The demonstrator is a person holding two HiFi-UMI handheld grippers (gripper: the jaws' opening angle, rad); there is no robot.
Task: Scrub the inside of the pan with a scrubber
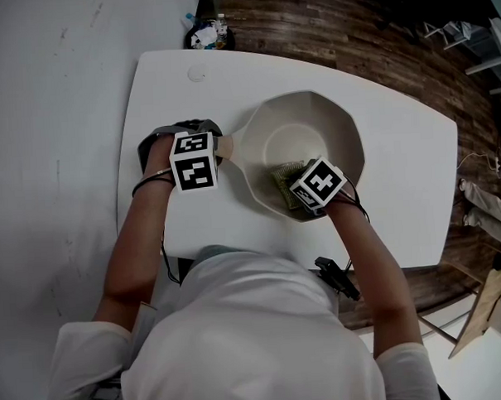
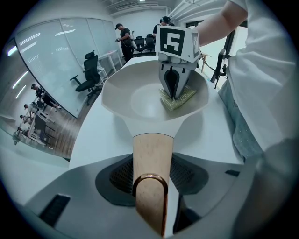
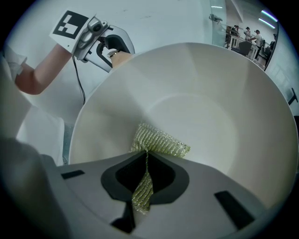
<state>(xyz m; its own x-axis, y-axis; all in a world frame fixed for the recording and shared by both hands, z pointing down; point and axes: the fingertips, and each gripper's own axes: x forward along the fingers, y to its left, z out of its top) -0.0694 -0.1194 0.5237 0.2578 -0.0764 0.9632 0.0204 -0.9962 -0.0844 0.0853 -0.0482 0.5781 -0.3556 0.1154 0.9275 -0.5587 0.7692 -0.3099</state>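
A white pan [image 1: 313,118] with faceted walls sits on the white table [image 1: 399,188]; its wooden handle [image 2: 150,161] points left. My left gripper [image 1: 200,150] is shut on that handle, whose copper hanging loop [image 2: 150,179] shows between the jaws. My right gripper [image 1: 304,203] is shut on a yellow-green mesh scrubber [image 3: 159,142]. The scrubber presses against the pan's near inner wall [image 3: 117,116], low on the side closest to me. In the left gripper view the right gripper [image 2: 174,95] stands nearly upright over the scrubber [image 2: 177,99] inside the pan [image 2: 140,93].
The table edge [image 1: 262,265] runs just below my arms. A small dark object [image 1: 203,33] lies at the table's far edge. Wooden floor [image 1: 376,32] surrounds the table. Office chairs [image 2: 91,72] and people stand far off behind glass.
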